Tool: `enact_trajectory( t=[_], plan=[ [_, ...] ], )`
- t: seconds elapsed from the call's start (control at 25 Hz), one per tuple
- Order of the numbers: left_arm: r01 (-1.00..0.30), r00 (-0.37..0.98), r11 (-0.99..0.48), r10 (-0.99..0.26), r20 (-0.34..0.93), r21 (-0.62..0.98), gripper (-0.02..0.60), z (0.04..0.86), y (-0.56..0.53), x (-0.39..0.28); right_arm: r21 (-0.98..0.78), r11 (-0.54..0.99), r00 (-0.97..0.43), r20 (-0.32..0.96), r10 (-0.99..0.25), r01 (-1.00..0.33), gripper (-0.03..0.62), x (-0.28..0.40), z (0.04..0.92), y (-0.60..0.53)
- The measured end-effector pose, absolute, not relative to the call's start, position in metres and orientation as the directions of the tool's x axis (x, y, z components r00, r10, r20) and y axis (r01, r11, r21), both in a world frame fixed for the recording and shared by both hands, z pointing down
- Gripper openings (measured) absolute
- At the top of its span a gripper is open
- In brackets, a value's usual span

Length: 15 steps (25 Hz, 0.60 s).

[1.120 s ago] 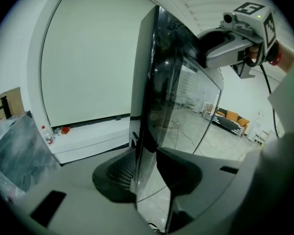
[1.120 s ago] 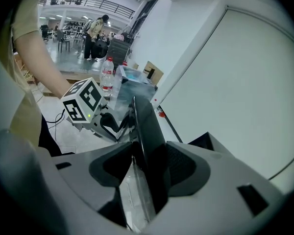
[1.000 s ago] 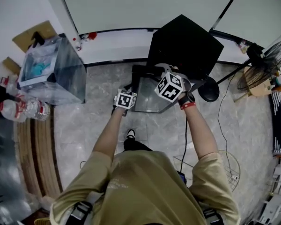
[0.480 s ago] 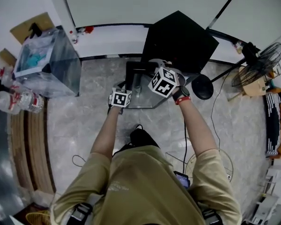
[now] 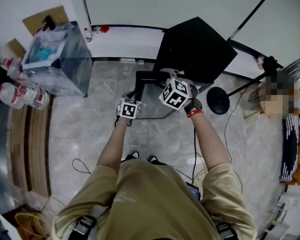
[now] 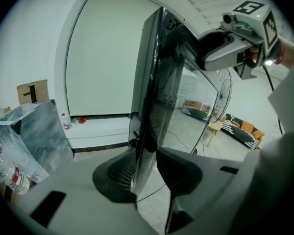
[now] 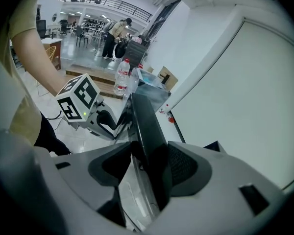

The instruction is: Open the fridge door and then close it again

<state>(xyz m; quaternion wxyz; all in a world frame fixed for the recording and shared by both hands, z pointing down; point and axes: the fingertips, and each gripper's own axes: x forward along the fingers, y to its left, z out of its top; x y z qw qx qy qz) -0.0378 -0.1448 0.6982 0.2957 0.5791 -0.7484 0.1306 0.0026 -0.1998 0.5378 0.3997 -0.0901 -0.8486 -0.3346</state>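
Water bottles [image 5: 21,95]: lying on the floor at the far left, beside a wooden platform edge.
Clear bin [image 5: 57,59]: lined with a plastic bag, standing against the white wall; a cardboard box [image 5: 41,20] sits just behind it.
Floor [image 5: 90,134]: pale marbled tiles, with thin cables trailing near the person's feet.
Left claw [image 6: 147,176]: held out at arm's length in front of the person. Its two dark pads are clamped on the free vertical edge of the fridge door, which runs upright between them. Its marker cube faces up in the head view.
Fridge door [image 5: 154,104]: glass panel in a dark frame, swung out from the cabinet toward the person and standing open. Both claws hold it.
Right claw [image 7: 147,168]: higher than the left one and just beside it. Its jaws are closed on the door's dark frame, which passes between the ribbed pads.
Fridge [image 5: 197,46]: a small black cabinet against the white wall, directly ahead of the person.
Round black base [image 5: 218,100]: on the floor just right of the fridge.
Fan [image 5: 296,66]: wire-grilled, at the far right, well apart from the fridge.
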Motion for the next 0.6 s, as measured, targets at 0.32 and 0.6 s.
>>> enact_trajectory(
  t=[0.32, 0.6],
  plan=[
    [-0.921, -0.211, 0.366, -0.757, 0.619, 0.134, 0.130, 0.699, -0.126, -0.011, 0.498, 0.722, -0.668, 0.741, -0.068, 0.480, 0.239, 0.023, 0.539, -0.184],
    [-0.899, -0.260, 0.420, -0.740, 0.621, 0.124, 0.130, 0.700, -0.114, 0.014, 0.504, 0.690, -0.673, 0.739, -0.033, 0.520, 0.244, 0.044, 0.539, -0.174]
  ],
)
